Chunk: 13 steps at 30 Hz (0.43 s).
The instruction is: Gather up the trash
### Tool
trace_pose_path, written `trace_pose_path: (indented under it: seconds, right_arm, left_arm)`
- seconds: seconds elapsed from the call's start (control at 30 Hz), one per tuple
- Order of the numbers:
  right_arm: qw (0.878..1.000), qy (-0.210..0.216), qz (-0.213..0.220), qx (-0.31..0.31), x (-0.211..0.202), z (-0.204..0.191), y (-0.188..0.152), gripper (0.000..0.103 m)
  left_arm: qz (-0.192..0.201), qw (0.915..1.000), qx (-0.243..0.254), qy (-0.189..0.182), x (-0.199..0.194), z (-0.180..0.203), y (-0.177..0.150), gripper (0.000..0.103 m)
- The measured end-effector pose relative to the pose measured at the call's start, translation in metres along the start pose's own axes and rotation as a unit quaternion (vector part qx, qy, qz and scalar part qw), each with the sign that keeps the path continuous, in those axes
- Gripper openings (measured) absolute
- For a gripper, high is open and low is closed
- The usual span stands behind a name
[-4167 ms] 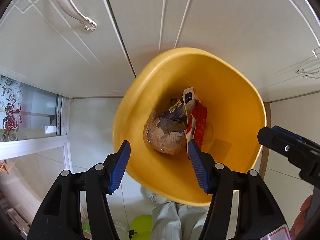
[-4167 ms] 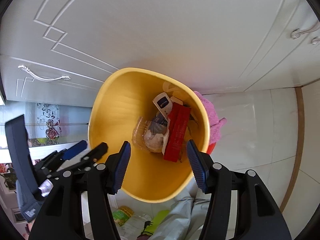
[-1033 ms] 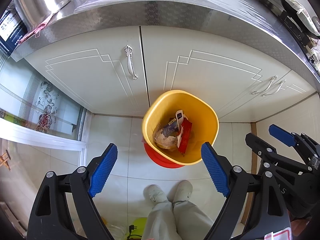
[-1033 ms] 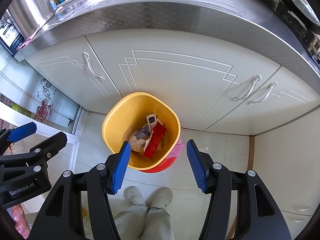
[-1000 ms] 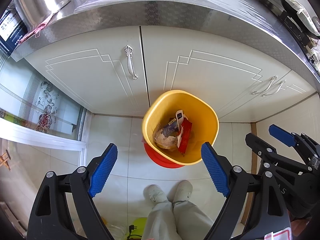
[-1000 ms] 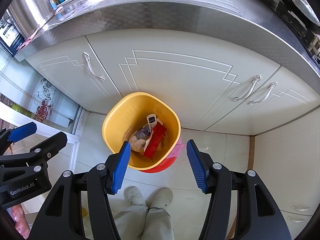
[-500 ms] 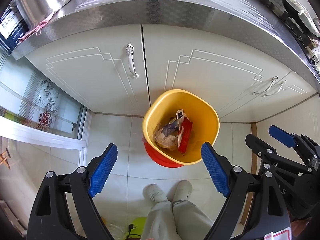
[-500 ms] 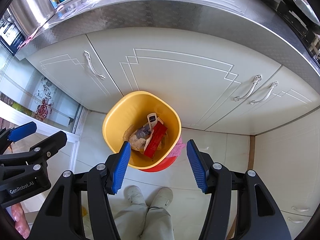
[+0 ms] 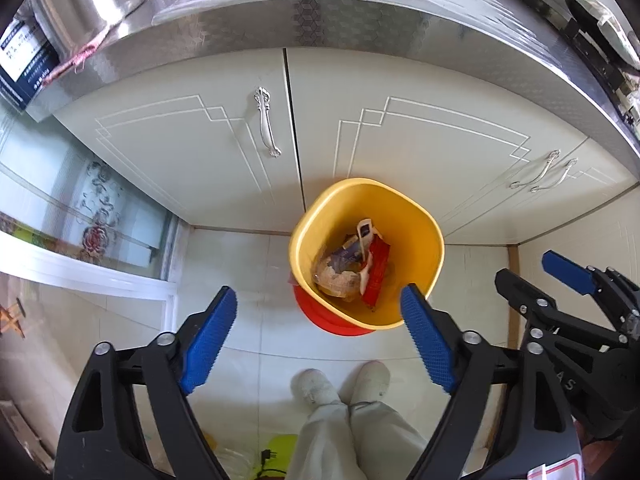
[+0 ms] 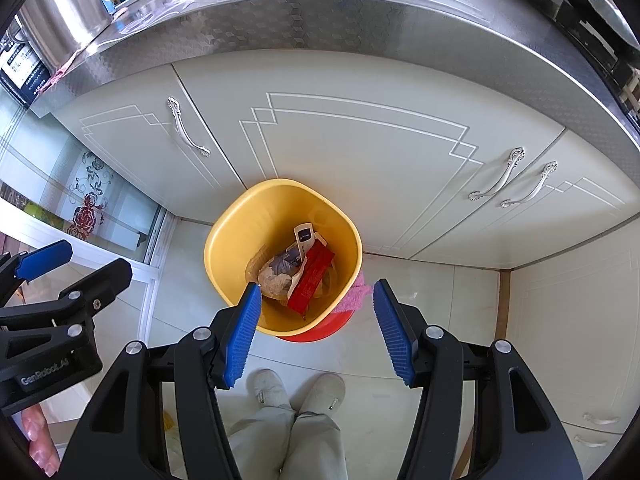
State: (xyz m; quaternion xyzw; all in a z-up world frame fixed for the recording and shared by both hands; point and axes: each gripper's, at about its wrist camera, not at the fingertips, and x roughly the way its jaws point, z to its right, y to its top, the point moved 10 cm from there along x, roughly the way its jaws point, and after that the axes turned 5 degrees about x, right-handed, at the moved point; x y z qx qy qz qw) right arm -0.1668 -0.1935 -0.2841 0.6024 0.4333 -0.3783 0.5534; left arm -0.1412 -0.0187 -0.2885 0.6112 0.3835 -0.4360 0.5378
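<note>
Your left tongs [image 9: 316, 336] are closing on nothing, right tongs [image 10: 316, 332] half-open, empty; check the yellow bin [image 9: 424, 236] holds everything.

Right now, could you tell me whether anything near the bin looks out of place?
The yellow bin sits atop a red basin rather than the floor, with a pink cloth wedged beside it. The trash is inside; nothing has spilled.

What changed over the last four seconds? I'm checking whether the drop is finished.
Both tools pulled up and away from the bin, which now looks small on the floor. The left tool is closing, empty; the right tool is open, empty. The trash stayed in the bin.
</note>
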Motion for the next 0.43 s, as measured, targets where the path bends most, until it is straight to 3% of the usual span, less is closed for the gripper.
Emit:
trace_pose_path:
  seconds: [0.1, 0.23, 0.43]
  right_arm:
    - [1.0, 0.0, 0.0, -0.001, -0.0003, -0.0001, 0.0001, 0.059]
    - [1.0, 0.0, -0.001, -0.001, -0.0011, -0.0007, 0.0004, 0.059]
    - [1.0, 0.001, -0.003, -0.002, 0.0006, -0.0013, -0.0006, 0.059]
  left_arm:
    - [-0.001, 1.0, 0.003, -0.006, 0.0008, 0.0026, -0.0003, 0.072]
    - [-0.002, 0.9999, -0.003, -0.011, 0.0007, 0.0038, -0.0001, 0.085]
    - [0.0, 0.9999, -0.01, -0.01, -0.0006, 0.0044, 0.0009, 0.086]
